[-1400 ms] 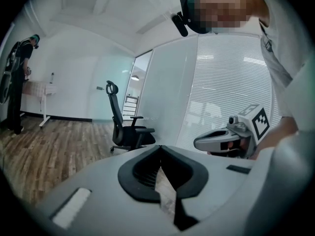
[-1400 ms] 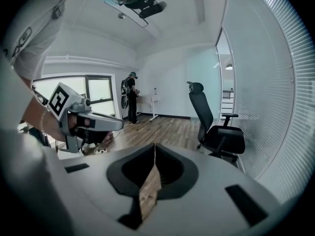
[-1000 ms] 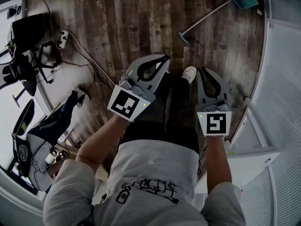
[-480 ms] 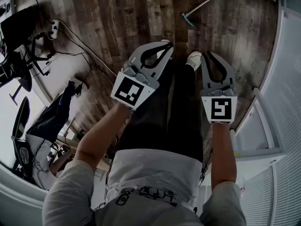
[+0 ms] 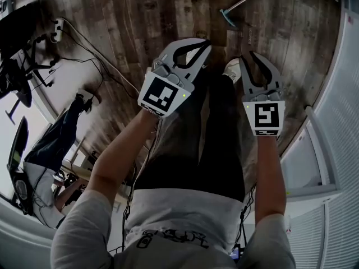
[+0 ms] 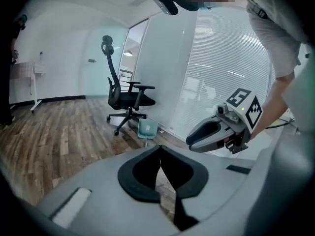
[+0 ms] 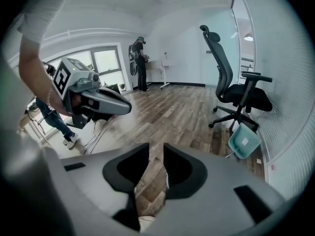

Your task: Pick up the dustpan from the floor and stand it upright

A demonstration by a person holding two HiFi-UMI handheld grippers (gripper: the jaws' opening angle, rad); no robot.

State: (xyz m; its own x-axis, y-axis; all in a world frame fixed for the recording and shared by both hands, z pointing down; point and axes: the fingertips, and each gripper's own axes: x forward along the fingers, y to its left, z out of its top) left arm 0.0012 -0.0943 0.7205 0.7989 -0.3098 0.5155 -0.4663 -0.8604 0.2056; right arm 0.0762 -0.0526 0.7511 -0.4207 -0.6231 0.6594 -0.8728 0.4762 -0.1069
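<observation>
Head view: the left gripper (image 5: 205, 43) and right gripper (image 5: 251, 56) hang over the person's legs (image 5: 207, 133). The dustpan (image 5: 247, 0) lies on the wooden floor (image 5: 157, 15) ahead.

Left gripper view: jaws together, empty. The dustpan is beside an office chair (image 6: 129, 100).

Right gripper view: jaws opening, nothing between them.

The dustpan (image 7: 244, 140) rests on the floor (image 7: 170, 107) beside the office chair (image 7: 237, 93).

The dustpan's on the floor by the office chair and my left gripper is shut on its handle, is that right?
No. The left gripper is shut on nothing: the left gripper view shows its jaws meeting empty, the dustpan on the floor by the office chair, well ahead.
</observation>
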